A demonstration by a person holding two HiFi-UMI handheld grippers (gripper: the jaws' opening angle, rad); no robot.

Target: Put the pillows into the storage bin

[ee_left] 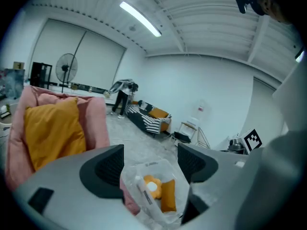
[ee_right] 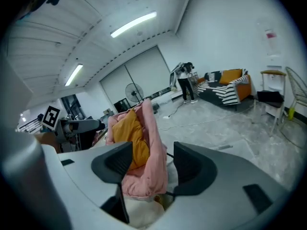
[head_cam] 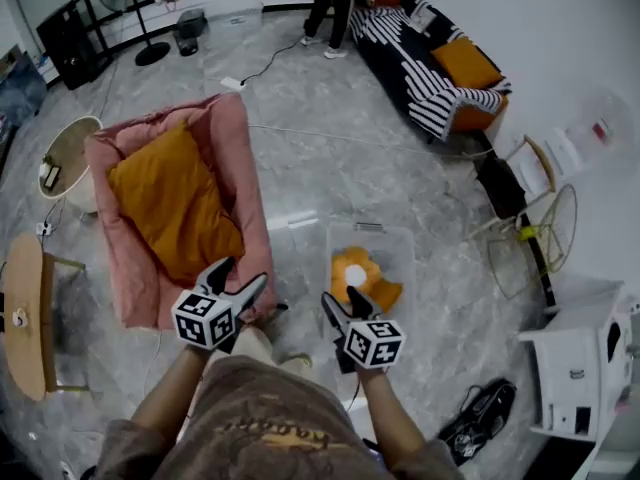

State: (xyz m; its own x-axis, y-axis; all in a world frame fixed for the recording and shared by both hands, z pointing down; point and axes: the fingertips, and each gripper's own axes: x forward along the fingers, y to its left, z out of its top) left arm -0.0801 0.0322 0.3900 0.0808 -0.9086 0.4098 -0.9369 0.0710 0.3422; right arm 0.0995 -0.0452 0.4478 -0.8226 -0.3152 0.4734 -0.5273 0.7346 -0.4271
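A large orange pillow (head_cam: 172, 202) lies on a pink floor lounger (head_cam: 236, 158) at the left. The clear storage bin (head_cam: 396, 248) stands on the floor in front of me, with a flower-shaped orange pillow (head_cam: 352, 271) and a small orange pillow (head_cam: 385, 293) inside. My left gripper (head_cam: 237, 279) is held open and empty over the lounger's near corner. Open and empty too, my right gripper (head_cam: 343, 305) hovers at the bin's near edge. The left gripper view looks past its open gripper (ee_left: 148, 166) at the bin (ee_left: 158, 169) and the orange pillow (ee_left: 53, 128). In the right gripper view, the lounger (ee_right: 146, 164) shows beyond that open gripper (ee_right: 151, 166).
A striped sofa (head_cam: 410, 63) with orange cushions stands at the back right, and a person (head_cam: 330, 8) stands near it. A standing fan (head_cam: 135, 8) and round side tables (head_cam: 62, 153) are at the left. A wire chair (head_cam: 540, 228), a white unit (head_cam: 585, 363) and black shoes (head_cam: 480, 418) are at the right.
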